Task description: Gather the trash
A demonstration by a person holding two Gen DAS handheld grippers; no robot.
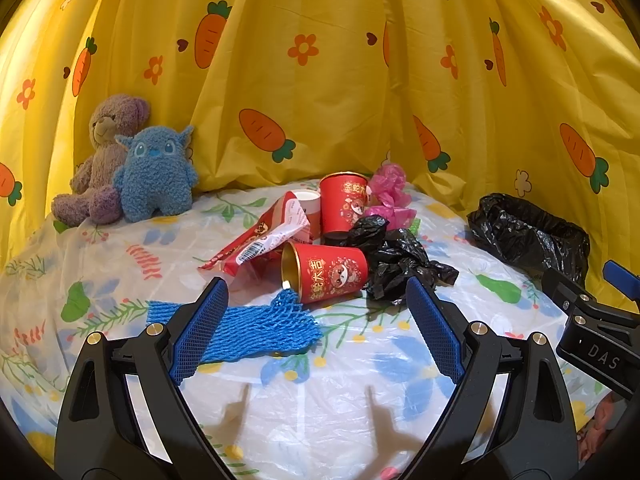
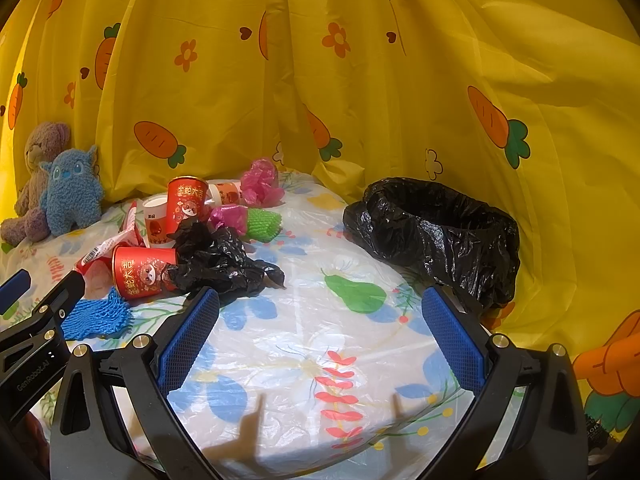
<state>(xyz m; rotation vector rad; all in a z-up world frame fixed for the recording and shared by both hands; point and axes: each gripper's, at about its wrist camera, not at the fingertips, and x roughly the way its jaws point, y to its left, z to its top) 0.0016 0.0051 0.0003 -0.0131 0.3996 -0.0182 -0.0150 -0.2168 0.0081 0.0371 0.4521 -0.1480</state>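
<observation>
We hold the left gripper (image 1: 316, 320) with its jaws spread wide, gripping nothing; it hovers over the blue foam net (image 1: 256, 326), whose left end is hidden behind one finger. The right gripper (image 2: 320, 332) is just as wide and empty, above the flowered table cover (image 2: 304, 360), with the open black bin bag (image 2: 440, 232) ahead to its right. The trash sits in a heap at the middle of the table: a tipped red cup (image 1: 326, 274) printed with gold Chinese characters, an upright red cup (image 1: 344, 202), a torn wrapper (image 1: 264, 236) with a barcode, a crumpled black bag (image 1: 396, 264) and pink plastic (image 1: 390, 190). The left gripper's body reads "GenRobot.AI" and the right one's "DAS". The small print on the wrapper is too blurred to read
</observation>
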